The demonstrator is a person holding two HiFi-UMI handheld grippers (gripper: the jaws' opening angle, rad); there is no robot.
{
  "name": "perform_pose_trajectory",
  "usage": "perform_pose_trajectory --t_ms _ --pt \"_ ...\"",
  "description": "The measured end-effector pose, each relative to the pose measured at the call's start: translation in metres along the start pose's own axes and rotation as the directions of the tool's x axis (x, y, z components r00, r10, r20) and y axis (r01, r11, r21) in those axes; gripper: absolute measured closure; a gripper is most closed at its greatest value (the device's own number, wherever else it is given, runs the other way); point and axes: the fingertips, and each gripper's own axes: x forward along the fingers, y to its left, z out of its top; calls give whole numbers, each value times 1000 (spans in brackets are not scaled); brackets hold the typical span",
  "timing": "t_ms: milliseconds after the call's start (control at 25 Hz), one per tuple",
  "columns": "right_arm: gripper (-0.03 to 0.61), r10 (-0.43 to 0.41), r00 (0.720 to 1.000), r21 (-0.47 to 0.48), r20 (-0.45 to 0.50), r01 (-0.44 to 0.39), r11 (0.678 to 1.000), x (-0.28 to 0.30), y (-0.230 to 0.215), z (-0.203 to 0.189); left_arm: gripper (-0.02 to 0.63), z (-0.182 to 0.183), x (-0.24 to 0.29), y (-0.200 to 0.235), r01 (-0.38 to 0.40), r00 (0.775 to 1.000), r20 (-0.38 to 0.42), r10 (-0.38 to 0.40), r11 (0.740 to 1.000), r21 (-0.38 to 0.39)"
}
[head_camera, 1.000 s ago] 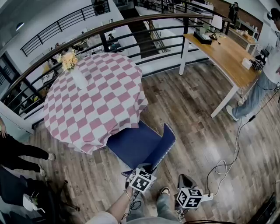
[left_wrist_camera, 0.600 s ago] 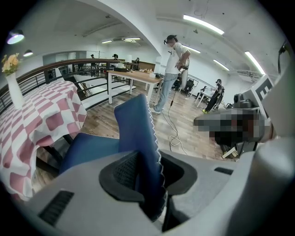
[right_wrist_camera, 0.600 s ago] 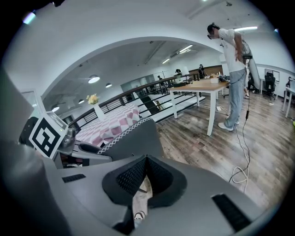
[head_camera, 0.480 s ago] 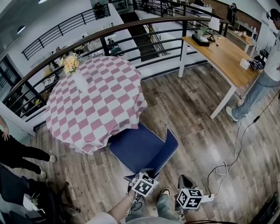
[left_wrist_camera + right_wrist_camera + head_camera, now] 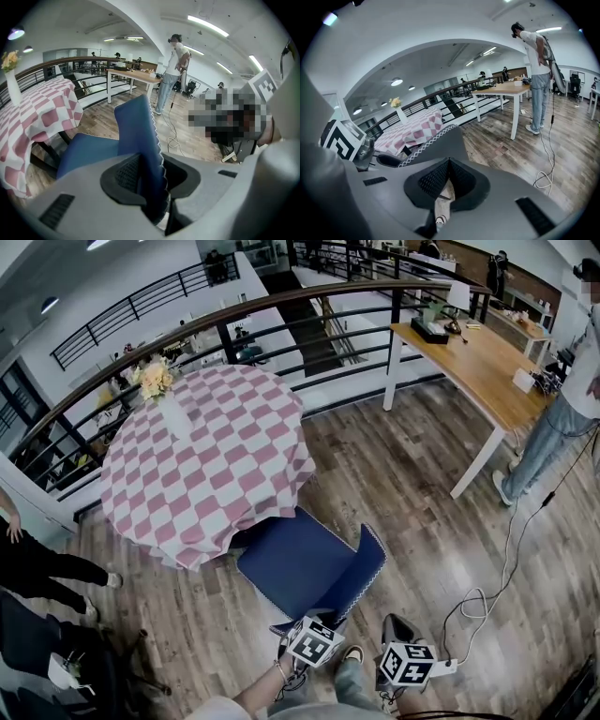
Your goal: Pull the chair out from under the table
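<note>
Clamping the top edge of the backrest (image 5: pixel 137 125), my left gripper (image 5: pixel 151 174) had its jaws closed on the blue fabric, and the white zigzag trim ran down between the pads. My right gripper (image 5: pixel 449 177) hung just beside it, apart from the chair (image 5: pixel 298 563). Its jaws were pressed together with nothing between them, and only a strip of wooden floor (image 5: pixel 403 474) showed below.

From the head view, the chair stood directly in front of me with its backrest nearest and its seat pointing toward the table (image 5: pixel 202 460). Most of the blue seat lay in the open. Only its far edge sat under the hanging hem of the pink-and-white checked cloth.

On the far side of the round table a white vase (image 5: pixel 172 412) stood upright with pale flowers (image 5: pixel 155 379) in it. To my right a cable (image 5: pixel 487 601) looped across the floor. Further off on that side was a long wooden desk (image 5: pixel 478 357) on white legs, with a person (image 5: pixel 561 423) in jeans standing at its end. At the left edge another person (image 5: pixel 37 568) in dark clothes was partly in view. Behind the table and the desk curved a dark railing (image 5: pixel 225 307).
</note>
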Motion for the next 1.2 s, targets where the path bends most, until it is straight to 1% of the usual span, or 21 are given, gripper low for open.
perform_pose_trajectory --t_ms 200,360,520,800,1200 --pt "568 -8 1000 6 7 8 1000 -6 -8 -1 509 0 5 -11 13 1000 16 -13 1000 -1" --pt "568 -15 1000 14 5 15 1000 -11 -15 -4 509 -3 5 -20 22 1000 -3 -22 1000 0" --pt "568 -16 1000 24 -1 16 1000 -14 -17 -10 509 -4 6 -27 31 999 14 -31 999 10" --pt "568 -12 1000 31 3 12 999 -18 -11 -13 509 -16 2 -42 51 998 -24 -50 998 24" --pt "568 -29 1000 52 12 28 998 -22 -10 -15 505 -27 1 -57 76 997 -31 -75 997 33"
